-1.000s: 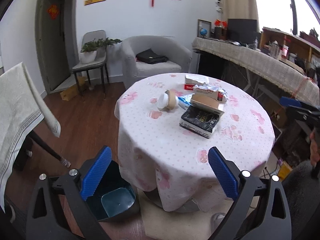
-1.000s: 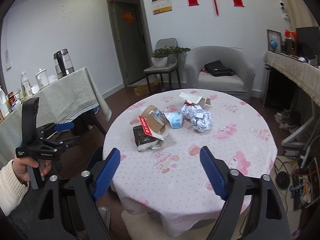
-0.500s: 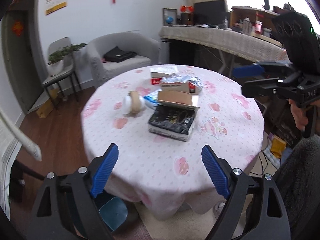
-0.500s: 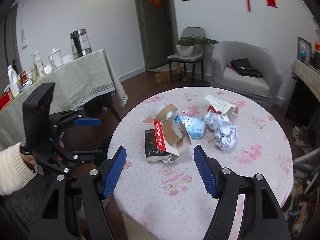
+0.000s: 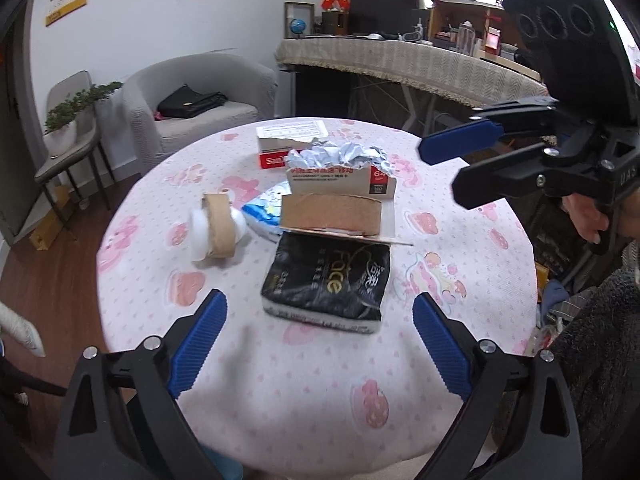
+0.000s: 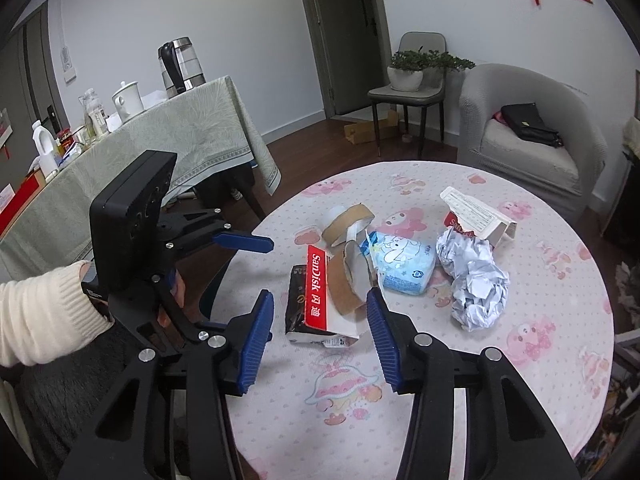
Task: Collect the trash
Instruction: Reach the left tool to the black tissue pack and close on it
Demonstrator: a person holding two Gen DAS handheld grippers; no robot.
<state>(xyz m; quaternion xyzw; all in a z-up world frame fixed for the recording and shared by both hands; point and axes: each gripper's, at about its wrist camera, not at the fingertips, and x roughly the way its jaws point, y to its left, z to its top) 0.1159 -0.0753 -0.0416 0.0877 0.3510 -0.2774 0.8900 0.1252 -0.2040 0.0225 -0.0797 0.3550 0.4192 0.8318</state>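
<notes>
- Step in hand, as I judge it: the approach; both grippers hang over the near edge of the round table point(image 5: 304, 400) and nothing has been picked up yet
- The trash lies clustered mid-table: a black tissue pack point(image 5: 328, 280) nearest the left gripper point(image 5: 320, 344); a torn red-and-white box point(image 6: 332, 292) lying over the pack's far end; a cup with a cardboard sleeve point(image 5: 216, 228) to the side; a blue-and-white packet point(image 6: 404, 260); a ball of crumpled paper point(image 6: 476, 280); a second torn box point(image 6: 476, 212) behind
- Left gripper: jaws spread wide and empty, the black pack framed between them but apart from the pads
- Right gripper point(image 6: 320, 336): jaws have just been closing, now about half open; nothing pressed between them, the torn box sitting just beyond the tips
- Next move likely calls for easing the right gripper forward so its pads straddle the box flap or the pack's edge, then clenching; the overlapped pieces may drag each other
- No bin shows in either view, so where the load goes I cannot tell
</notes>
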